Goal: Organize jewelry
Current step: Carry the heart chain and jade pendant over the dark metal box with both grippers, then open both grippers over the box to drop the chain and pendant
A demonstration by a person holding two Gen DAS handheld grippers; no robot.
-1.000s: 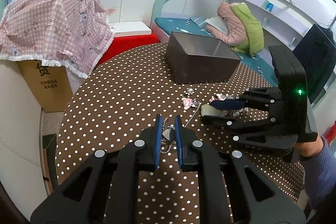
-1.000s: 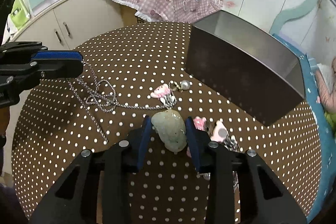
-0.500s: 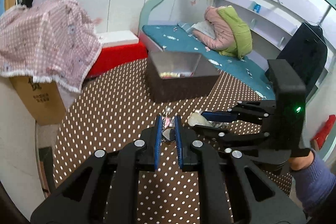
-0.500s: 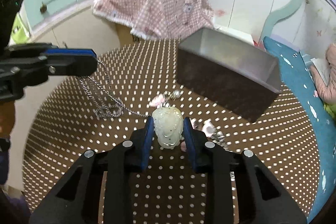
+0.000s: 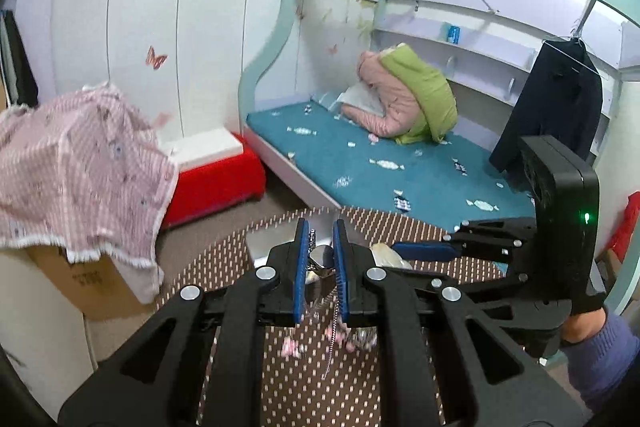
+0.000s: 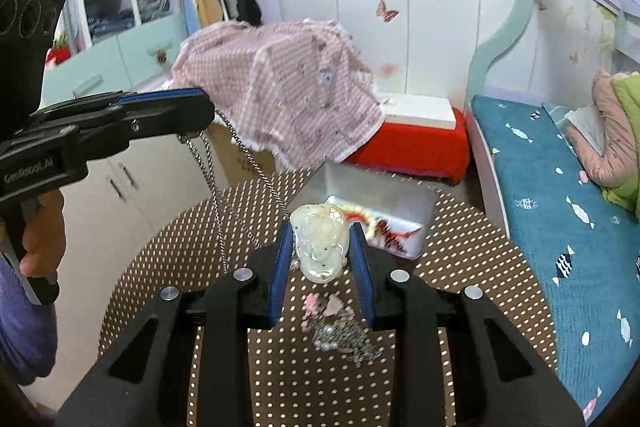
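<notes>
Gripping a silver chain [image 6: 216,183], left gripper [image 5: 321,239] with jaws nearly together, links dangling below its fingers toward the dotted table [image 6: 168,267]. Clamped on a pale carved jade pendant [image 6: 320,243], right gripper [image 6: 320,247], raised off the tabletop. Just ahead of the right fingertips, open box [image 6: 380,199] with beads inside. Beneath the pendant, small blurred heap of pink charms [image 6: 324,307].
</notes>
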